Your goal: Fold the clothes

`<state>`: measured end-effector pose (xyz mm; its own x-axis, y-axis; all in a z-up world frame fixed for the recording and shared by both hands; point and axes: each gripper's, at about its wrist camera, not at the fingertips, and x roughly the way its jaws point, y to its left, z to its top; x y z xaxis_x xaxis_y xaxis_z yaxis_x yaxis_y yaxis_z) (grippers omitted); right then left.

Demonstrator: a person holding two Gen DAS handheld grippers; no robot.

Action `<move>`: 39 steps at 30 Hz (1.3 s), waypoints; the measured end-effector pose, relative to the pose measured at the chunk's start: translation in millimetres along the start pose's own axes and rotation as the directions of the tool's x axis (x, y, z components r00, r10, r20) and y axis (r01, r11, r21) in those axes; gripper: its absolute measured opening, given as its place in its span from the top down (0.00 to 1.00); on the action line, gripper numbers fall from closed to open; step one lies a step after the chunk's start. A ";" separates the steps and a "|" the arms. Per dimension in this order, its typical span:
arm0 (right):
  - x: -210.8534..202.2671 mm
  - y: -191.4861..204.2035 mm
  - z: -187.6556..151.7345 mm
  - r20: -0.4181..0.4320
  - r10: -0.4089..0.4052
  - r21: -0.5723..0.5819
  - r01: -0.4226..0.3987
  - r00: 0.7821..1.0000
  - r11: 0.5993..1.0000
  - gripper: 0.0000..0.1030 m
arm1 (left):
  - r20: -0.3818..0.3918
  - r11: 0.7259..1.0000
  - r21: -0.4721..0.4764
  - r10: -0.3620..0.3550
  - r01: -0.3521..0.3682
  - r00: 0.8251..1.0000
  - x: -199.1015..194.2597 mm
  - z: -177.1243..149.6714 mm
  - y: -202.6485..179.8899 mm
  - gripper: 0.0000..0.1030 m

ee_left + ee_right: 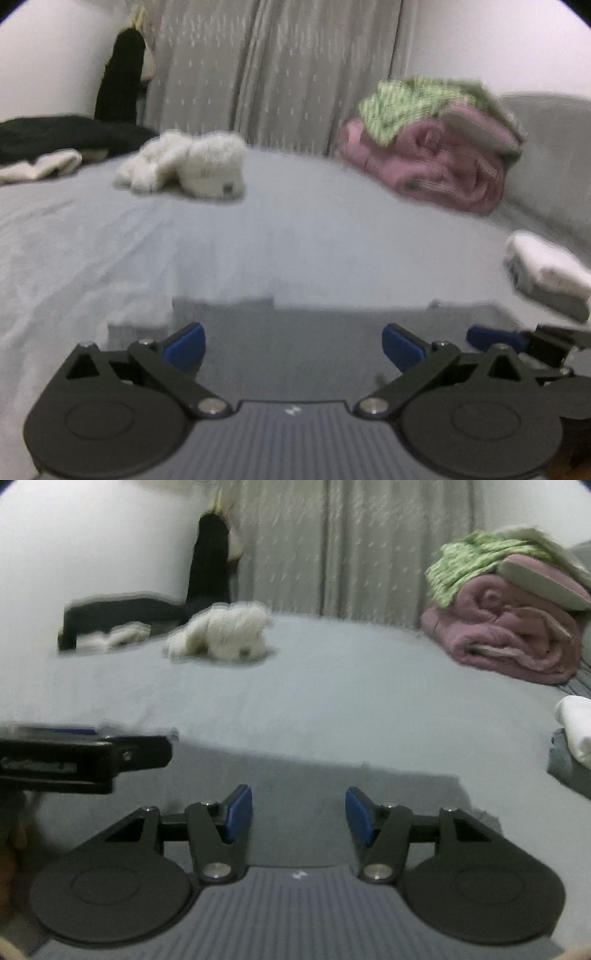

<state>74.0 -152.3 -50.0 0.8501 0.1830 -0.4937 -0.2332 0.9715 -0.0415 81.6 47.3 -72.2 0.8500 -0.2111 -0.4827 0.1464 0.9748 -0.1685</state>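
Observation:
A flat grey garment (295, 332) lies on the pale bedsheet, straight ahead of both grippers, and it shows again in the right wrist view (351, 786). My left gripper (293, 334) hovers over its near edge with the jaws spread wide and nothing between the blue pads. My right gripper (298, 797) is open too, empty, above the same garment. The two grippers are side by side: a blue pad (491, 338) of the right one shows at the lower right of the left wrist view. A black finger (110, 753) of the left one reaches in from the left of the right wrist view.
A white fluffy garment (184, 166) lies crumpled farther back on the bed. A rolled pink blanket (436, 166) with a green cloth (406, 103) on top sits at the back right. A folded white and grey stack (546, 273) lies at the right edge. Black clothing (55, 136) lies at the far left before the curtain.

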 end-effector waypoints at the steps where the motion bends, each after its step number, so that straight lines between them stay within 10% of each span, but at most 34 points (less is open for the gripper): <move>1: 1.8 -2.9 -0.3 -0.008 0.005 0.008 -0.005 1.000 1.000 0.41 | -0.021 1.000 -0.007 0.002 -0.002 1.000 2.9 -0.3 1.8 0.01; 19: -30.2 -59.0 -4.6 -0.032 -0.070 0.111 0.073 0.997 0.991 0.36 | -0.056 0.989 -0.020 0.145 -0.147 0.988 -20.3 11.0 43.6 0.01; 29: -61.0 -40.5 5.5 0.005 0.024 0.160 -0.024 1.000 0.987 0.36 | -0.031 0.993 -0.113 -0.045 0.041 0.999 -46.8 15.4 28.3 0.01; 39: -51.0 -2.4 -10.4 -0.093 0.104 0.125 -0.092 0.990 0.988 0.35 | -0.173 0.986 0.129 -0.079 0.102 0.982 -37.4 -21.4 -12.0 0.01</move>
<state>26.3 -165.6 -33.8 0.7739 0.2679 -0.5738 -0.2493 0.9618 0.1128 37.2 42.0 -70.5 0.7356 -0.2969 -0.6088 0.2967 0.9492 -0.1045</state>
